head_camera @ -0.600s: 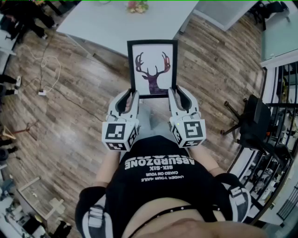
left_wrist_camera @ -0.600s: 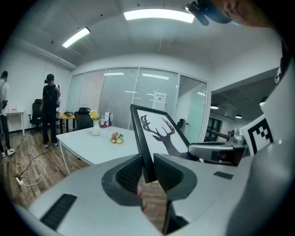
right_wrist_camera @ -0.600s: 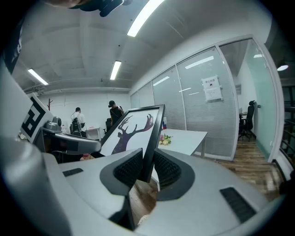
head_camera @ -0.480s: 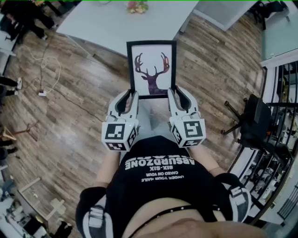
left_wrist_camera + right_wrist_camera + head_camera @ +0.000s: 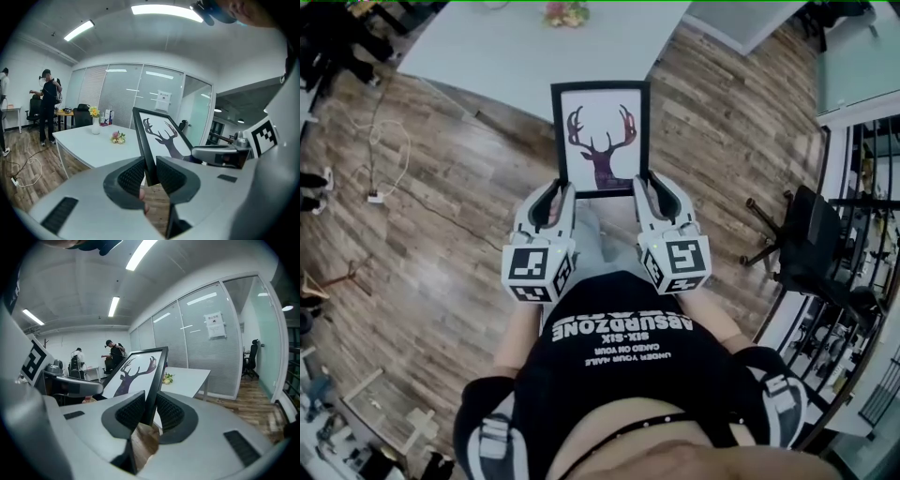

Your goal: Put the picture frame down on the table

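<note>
A black picture frame (image 5: 600,139) with a deer-head print is held in the air in front of me, over the wooden floor, its top edge reaching the near edge of the white table (image 5: 516,52). My left gripper (image 5: 562,192) is shut on the picture frame's (image 5: 157,140) lower left edge. On the lower right edge of the picture frame (image 5: 136,373) my right gripper (image 5: 639,186) is shut. In both gripper views the black rim sits pinched between the ribbed pads. The left gripper (image 5: 150,177) and right gripper (image 5: 149,412) hold it level.
A small bunch of flowers (image 5: 566,13) lies at the table's far side, and a vase with yellow flowers (image 5: 95,121) stands further back. A black office chair (image 5: 802,239) is at the right. A white cable (image 5: 384,141) trails on the floor at left. People (image 5: 48,105) stand in the background.
The frame and both grippers have moved slightly forward toward the table; the table now shows a little nearer. Both grips are unchanged.
</note>
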Tool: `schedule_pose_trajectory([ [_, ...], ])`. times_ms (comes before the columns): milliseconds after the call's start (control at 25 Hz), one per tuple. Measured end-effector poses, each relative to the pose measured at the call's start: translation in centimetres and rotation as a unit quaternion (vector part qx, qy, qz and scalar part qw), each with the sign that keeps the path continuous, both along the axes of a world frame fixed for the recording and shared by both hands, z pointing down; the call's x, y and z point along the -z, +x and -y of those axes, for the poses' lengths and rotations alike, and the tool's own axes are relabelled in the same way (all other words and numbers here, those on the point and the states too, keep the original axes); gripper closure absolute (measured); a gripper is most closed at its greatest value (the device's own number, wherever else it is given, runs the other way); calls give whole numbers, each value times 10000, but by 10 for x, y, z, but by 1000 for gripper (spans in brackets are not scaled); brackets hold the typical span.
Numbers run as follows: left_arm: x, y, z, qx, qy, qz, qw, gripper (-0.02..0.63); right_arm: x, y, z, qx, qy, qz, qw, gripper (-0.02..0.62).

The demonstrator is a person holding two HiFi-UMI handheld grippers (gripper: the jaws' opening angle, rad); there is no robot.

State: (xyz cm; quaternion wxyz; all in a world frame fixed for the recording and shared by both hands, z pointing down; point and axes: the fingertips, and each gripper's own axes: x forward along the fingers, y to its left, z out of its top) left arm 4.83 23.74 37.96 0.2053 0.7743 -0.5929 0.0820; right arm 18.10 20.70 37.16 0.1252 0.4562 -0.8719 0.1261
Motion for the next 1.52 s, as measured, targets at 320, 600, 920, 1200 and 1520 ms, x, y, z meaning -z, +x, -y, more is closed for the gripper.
schedule_pose_trajectory([
  [320,-2,-18,57,-105,10,-59,9999,517,2,-19,55,-75,46,-133,9999,503],
  [600,-4,-47,109,-195,-32,-134,9997,517,2,-47,103,-152,7,-215,9997,502],
  [920,-13,-72,146,-336,-161,-193,9991,517,-9,-72,138,-196,-160,-321,9992,500],
  [1200,-25,-84,173,-413,-259,-244,9985,517,-22,-84,163,-210,-289,-461,9983,499],
  [1520,-43,-96,200,-601,-492,-151,9969,517,-42,-96,190,-232,-444,-588,9970,495],
])
